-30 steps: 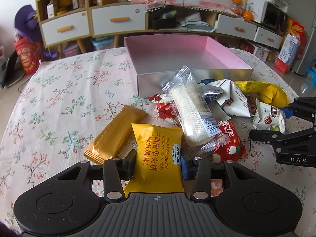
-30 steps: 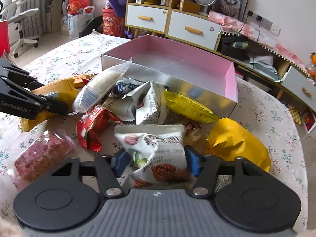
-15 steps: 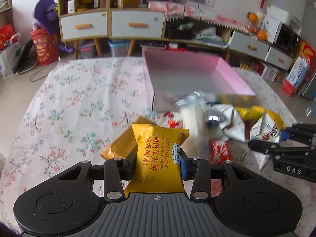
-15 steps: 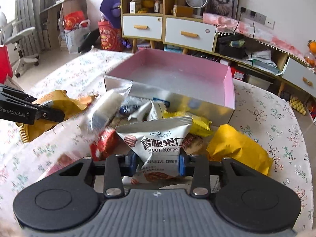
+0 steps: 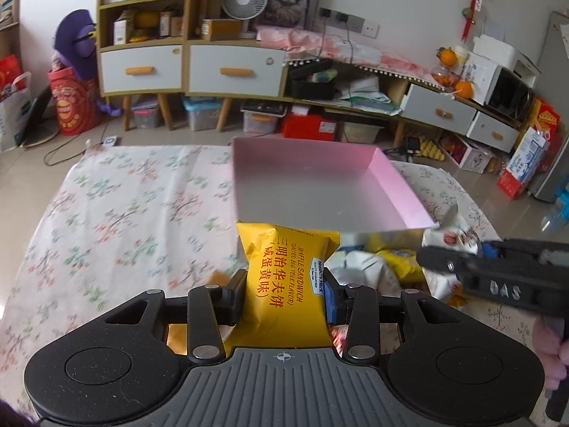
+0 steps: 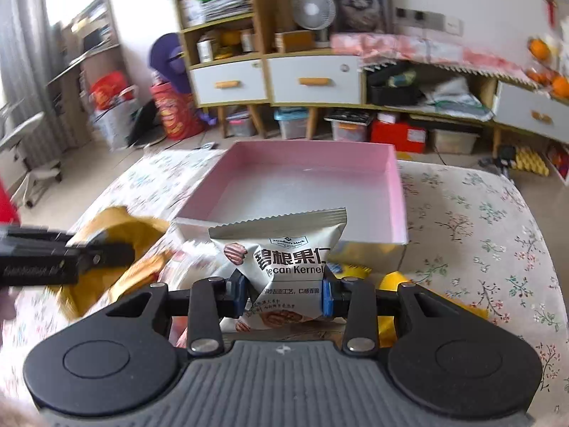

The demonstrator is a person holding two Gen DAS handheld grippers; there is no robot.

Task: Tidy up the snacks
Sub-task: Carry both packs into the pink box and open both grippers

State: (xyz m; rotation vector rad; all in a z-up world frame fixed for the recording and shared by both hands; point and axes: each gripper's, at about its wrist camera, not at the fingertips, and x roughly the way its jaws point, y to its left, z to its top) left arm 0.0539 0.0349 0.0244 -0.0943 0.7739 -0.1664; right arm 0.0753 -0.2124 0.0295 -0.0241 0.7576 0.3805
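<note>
Yellow waffle packet (image 5: pixel 284 284) sits clamped in the left gripper (image 5: pixel 284 297), the pecan packet (image 6: pixel 284 267) in the right gripper (image 6: pixel 282 293), both raised before the empty pink box (image 6: pixel 398 192), likely for dropping in.

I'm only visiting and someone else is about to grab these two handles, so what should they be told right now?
Left gripper: shut on the yellow waffle sandwich packet, held off the table.
Right gripper: shut on the white pecan kernel packet, also held up.
Pink box: on the floral tablecloth just beyond both packets; nothing shows inside it.
Done: two packets picked up.
Left: probably drop both into the box, then collect the other snacks piled in front of it.
</note>
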